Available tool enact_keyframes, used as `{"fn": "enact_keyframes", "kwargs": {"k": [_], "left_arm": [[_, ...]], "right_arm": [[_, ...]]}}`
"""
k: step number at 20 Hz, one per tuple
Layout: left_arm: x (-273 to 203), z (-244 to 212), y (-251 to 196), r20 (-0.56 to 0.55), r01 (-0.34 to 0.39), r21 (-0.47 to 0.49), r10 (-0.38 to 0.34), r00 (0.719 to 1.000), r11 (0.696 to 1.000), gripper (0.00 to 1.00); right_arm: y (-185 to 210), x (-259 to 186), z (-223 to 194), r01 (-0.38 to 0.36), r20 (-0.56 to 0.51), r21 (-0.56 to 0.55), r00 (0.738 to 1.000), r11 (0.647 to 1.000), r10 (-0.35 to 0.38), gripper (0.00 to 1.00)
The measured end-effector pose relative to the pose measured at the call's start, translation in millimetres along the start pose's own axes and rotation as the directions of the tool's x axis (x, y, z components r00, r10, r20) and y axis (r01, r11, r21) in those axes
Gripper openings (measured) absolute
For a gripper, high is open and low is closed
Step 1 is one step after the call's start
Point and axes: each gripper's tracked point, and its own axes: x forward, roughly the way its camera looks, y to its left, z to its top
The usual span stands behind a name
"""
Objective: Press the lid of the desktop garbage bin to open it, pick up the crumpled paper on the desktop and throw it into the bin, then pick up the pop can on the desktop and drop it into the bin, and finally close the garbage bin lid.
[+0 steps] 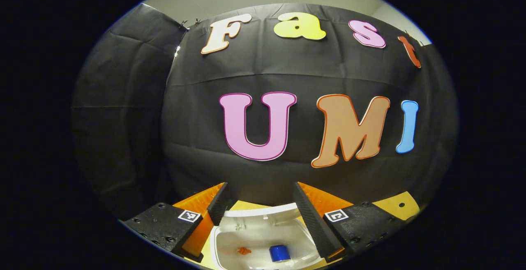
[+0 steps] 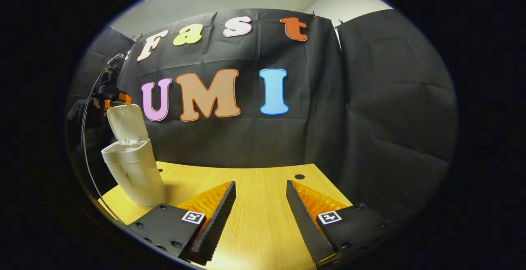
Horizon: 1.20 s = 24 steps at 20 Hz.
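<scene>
The small white plastic desktop bin [image 2: 133,171] stands at the left side of the pale wooden tabletop [image 2: 254,216], its hinged white lid [image 2: 127,122] swung up and standing nearly upright behind the mouth. In the left gripper view, the left gripper [image 1: 263,216] hangs directly above that open mouth, fingers spread wide and holding nothing. Down inside the bin [image 1: 263,237] lie a blue pop can [image 1: 280,252] and a small orange scrap [image 1: 243,250], which may be the crumpled paper, though it is too small to be sure. So both throw-ins look done, and closing the lid seems to be what remains.

The right gripper [image 2: 259,216] is also spread wide and empty, low over bare tabletop, with the bin well off to its left. The left gripper is plainly the nearer one. The lid rises on the far side of the mouth from it, so I'd expect it must reach forward past the opening and push the lid's top edge down towards itself.
</scene>
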Motion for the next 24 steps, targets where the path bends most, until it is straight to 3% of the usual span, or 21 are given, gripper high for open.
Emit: {"fn": "enact_keyframes", "kwargs": {"k": [14,19,22,24], "left_arm": [[-59.9,-106.2,-22.7,-0.151,0.008,-0.020,-0.011,0.988,1.000,0.94],[-64.0,-134.9,-23.8,-0.202,0.019,0.025,-0.013,0.979,1.000,0.94],[-67.0,-159.8,-24.1,-0.292,0.021,0.015,-0.016,0.956,1.000,0.94],[-64.9,-154.3,-24.6,-0.245,0.022,0.023,-0.016,0.969,0.999,0.97]], "right_arm": [[2.8,-0.3,-11.6,-0.064,-0.031,-0.013,0.997,0.998,0.064,0.84],[-0.1,2.1,-22.1,-0.065,-0.054,-0.019,0.996,0.998,0.064,0.84],[-2.7,2.8,-25.1,-0.066,-0.066,-0.018,0.996,0.998,0.065,0.84],[-5.0,4.7,-27.9,-0.063,-0.075,-0.028,0.995,0.998,0.061,0.84]]}}
